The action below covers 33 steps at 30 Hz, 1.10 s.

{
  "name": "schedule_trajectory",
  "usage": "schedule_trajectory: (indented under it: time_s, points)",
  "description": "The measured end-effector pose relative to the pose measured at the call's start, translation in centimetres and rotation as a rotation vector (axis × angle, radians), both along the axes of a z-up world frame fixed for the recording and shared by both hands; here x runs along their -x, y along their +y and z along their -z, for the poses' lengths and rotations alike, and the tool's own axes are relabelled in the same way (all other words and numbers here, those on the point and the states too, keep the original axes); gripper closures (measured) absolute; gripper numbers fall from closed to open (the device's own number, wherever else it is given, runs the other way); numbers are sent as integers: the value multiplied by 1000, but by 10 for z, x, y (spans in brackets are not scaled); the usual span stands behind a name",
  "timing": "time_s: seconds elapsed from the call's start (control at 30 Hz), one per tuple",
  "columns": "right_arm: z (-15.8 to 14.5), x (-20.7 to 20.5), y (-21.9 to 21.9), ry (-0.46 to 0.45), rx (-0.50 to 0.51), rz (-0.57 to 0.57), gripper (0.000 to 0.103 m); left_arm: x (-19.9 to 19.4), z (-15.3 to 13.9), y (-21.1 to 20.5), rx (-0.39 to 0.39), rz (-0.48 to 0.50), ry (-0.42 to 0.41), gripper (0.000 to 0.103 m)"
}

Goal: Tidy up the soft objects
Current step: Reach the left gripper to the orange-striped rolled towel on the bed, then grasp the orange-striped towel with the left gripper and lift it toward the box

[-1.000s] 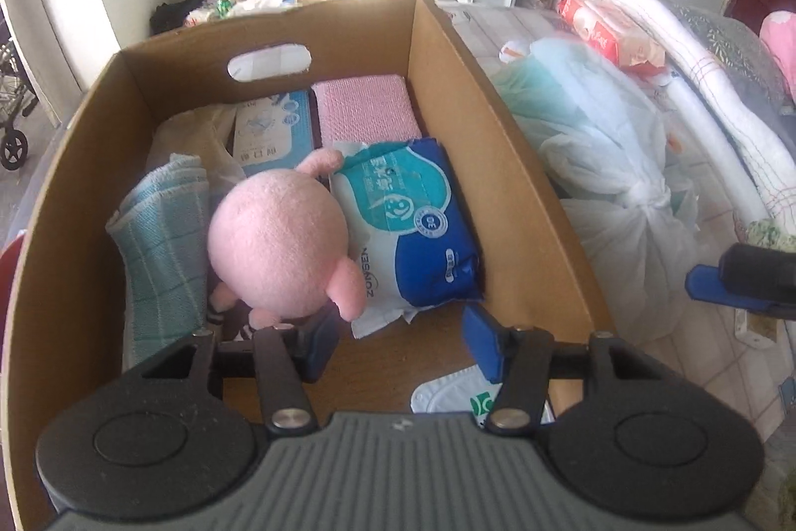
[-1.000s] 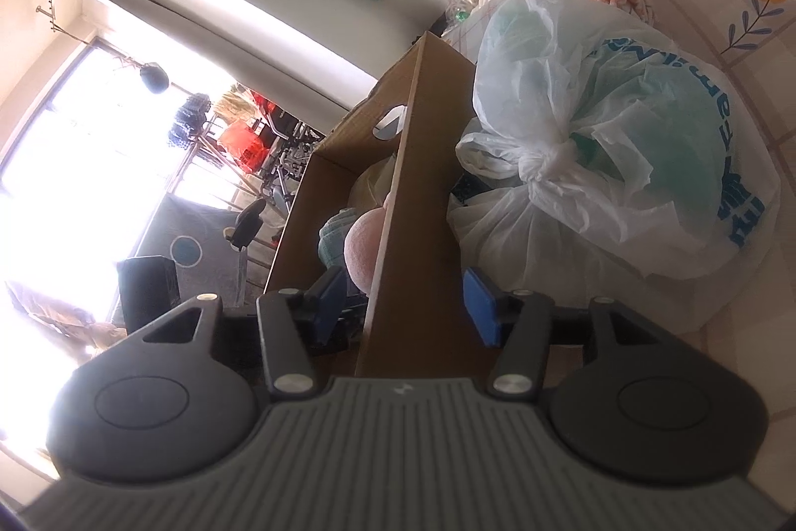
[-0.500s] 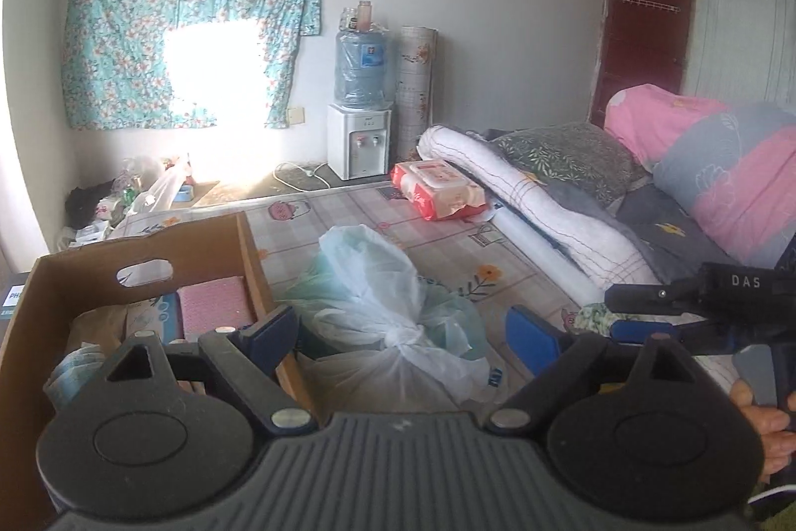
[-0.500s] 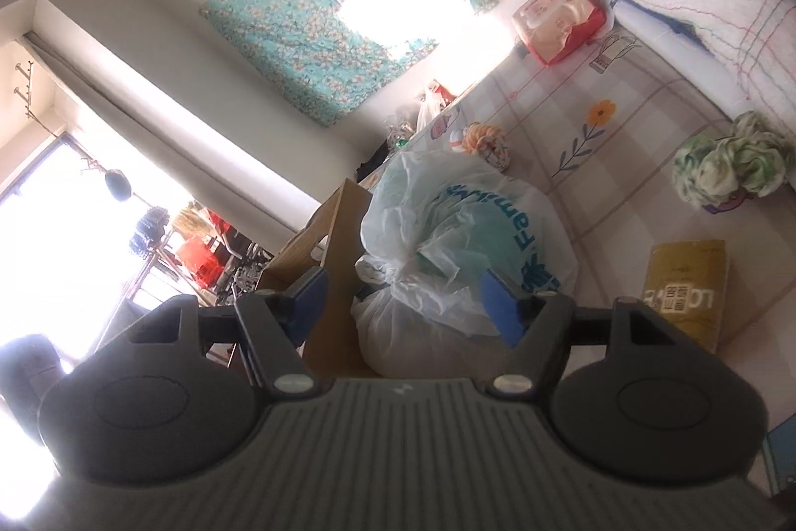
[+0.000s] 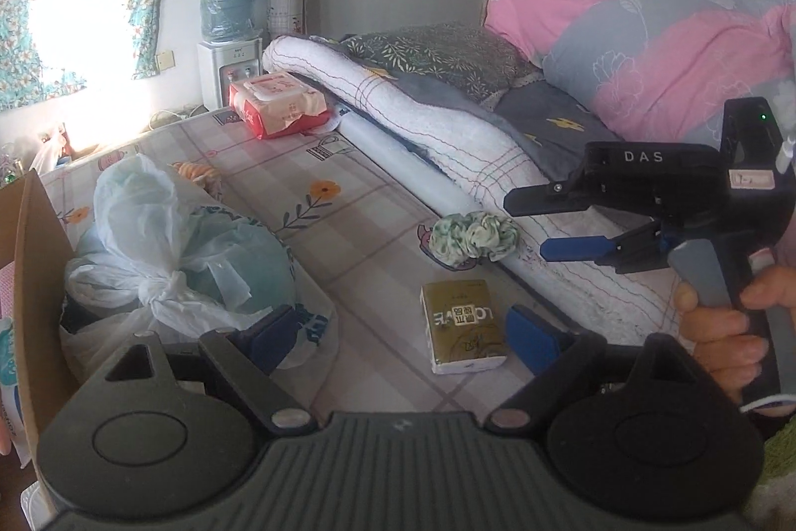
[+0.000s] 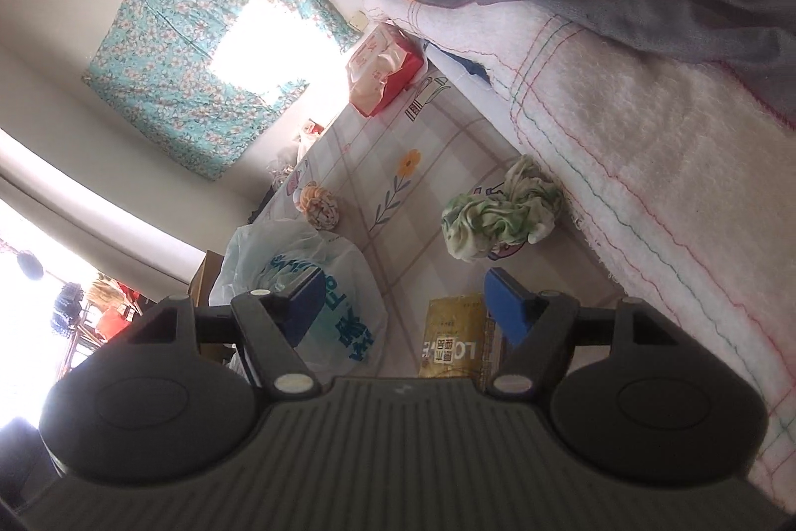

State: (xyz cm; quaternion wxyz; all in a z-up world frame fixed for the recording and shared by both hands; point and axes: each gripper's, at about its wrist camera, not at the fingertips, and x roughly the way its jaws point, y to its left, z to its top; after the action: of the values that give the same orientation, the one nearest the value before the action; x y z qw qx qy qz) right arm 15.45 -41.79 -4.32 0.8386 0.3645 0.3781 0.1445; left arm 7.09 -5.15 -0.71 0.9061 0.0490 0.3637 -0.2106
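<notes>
Left tongs [image 5: 395,334]: released, jaws spread wide and empty, having just been opening. Ahead of them, slightly toward their right pad, a gold tissue pack [image 5: 462,324] lies flat on the checked mat [image 5: 348,227]; nothing touches it. Just beyond their left pad sits a knotted plastic bag [image 5: 184,262], leaning against the wall of the cardboard box [image 5: 35,262] at the far left edge of this view.

Right tongs [image 6: 403,299]: likewise released and empty, jaws having just been opening, though not quite as wide. The tissue pack [image 6: 450,344] lies close below and between their pads, partly hidden by the tongs' body. Farther ahead, off the right pad, a crumpled green cloth [image 6: 500,215] rests against the edge of a rolled white blanket [image 6: 646,162]. Ahead and to the left lie an orange striped bundle [image 6: 321,205] and the plastic bag [image 6: 303,297]; the box corner [image 6: 204,277] shows just behind the bag.

In the left view the right tongs [image 5: 552,227] appear side-on, held by a hand [image 5: 721,322], pointing toward the green cloth [image 5: 472,235].

Reading: both tongs face the loose soft items on the mat rather than the box, with jaws spread as for a fresh pick-up. The green cloth and the tissue pack seem the likeliest next targets, being nearest the open pads. The box stands beside the mat, probably so sorted items travel only a short way.
</notes>
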Motion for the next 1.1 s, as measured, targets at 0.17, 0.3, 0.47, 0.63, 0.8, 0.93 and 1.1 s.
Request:
schedule_trajectory:
  time_s: [0.17,0.3,0.47,0.63,0.8,0.93,1.1]
  points:
    - [-2,-19,-1,-2,32,-27,32,-17,9,-10,-25,-15,45,11]
    - [-23,-45,15,-31,23,-119,32,-45,-14,4,-78,-72,31,11]
    - [-59,-107,64,-68,-38,-302,32,-124,-53,50,-97,-218,92,11]
    - [-70,-183,124,-36,27,-399,32,-217,-67,120,25,-416,207,11]
    - [-48,-248,181,29,127,-469,38,-310,-38,170,152,-513,396,11]
    - [-28,-280,221,34,209,-517,44,-357,8,177,147,-563,546,12]
    - [1,-306,251,57,255,-570,50,-382,56,170,148,-561,673,17]
